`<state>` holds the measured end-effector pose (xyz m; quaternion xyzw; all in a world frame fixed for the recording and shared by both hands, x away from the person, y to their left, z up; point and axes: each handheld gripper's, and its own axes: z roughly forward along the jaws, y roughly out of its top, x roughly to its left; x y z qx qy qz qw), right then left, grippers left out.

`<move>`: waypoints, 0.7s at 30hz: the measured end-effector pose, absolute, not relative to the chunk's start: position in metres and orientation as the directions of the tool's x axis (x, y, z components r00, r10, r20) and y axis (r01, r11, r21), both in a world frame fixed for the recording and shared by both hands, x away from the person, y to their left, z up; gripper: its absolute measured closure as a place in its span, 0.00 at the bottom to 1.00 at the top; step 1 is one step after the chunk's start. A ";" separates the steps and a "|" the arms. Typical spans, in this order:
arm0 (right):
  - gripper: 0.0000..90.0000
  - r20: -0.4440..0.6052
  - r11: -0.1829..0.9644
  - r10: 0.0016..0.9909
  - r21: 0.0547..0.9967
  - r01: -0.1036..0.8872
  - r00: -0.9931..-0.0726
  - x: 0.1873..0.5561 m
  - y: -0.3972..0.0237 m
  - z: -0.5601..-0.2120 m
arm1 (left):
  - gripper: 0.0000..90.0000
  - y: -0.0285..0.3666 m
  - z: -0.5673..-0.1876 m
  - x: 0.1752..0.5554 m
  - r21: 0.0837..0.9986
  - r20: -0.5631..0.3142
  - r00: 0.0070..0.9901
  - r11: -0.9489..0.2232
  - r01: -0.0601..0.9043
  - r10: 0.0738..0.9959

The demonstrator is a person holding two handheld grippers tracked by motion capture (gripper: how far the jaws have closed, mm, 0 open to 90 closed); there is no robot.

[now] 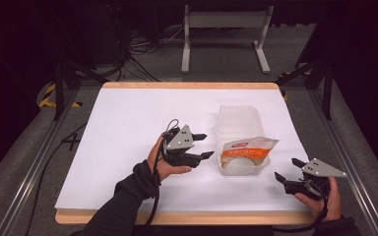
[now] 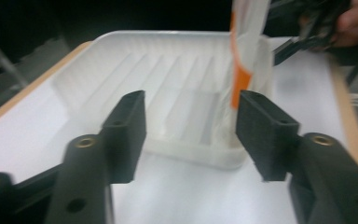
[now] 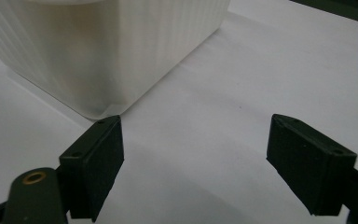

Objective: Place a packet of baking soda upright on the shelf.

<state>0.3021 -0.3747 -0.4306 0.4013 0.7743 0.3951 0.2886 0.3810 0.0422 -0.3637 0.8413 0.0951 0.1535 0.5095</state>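
Observation:
A translucent white plastic container [image 1: 236,123] lies on the white table top [image 1: 128,113], right of centre. An orange and white food packet [image 1: 246,151] rests in its near end. My left gripper [image 1: 204,146] is open just left of the container, its jaws pointing at it with nothing between them. In the left gripper view the container [image 2: 177,88] lies ahead of the spread jaws, and the packet [image 2: 244,51] stands at its right end. My right gripper [image 1: 286,169] is open at the container's near right. The right gripper view has the container's ribbed wall [image 3: 98,51] just beyond the left jaw.
The table top's wooden edge [image 1: 187,217] runs along the near side. Metal rails [image 1: 34,162] flank the table. Behind it are a white metal stand [image 1: 226,34] and loose cables [image 1: 138,54] on the grey floor. Bare white surface lies left of and behind the container.

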 end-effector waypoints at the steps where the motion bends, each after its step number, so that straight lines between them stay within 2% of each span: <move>1: 0.22 -0.132 0.368 0.848 0.843 0.391 -0.513 0.302 -0.374 -0.430 | 0.42 0.046 -0.364 0.380 0.880 0.175 0.929 -0.474 0.001 0.327; 7: 0.22 -0.134 0.370 0.847 0.844 0.389 -0.514 0.302 -0.373 -0.430 | 0.24 0.066 -0.376 0.379 0.839 0.198 0.895 -0.542 0.056 0.399; 21: 0.22 -0.150 0.388 0.841 0.838 0.385 -0.520 0.301 -0.370 -0.429 | 0.14 0.126 -0.397 0.377 0.793 0.233 0.838 -0.595 0.130 0.494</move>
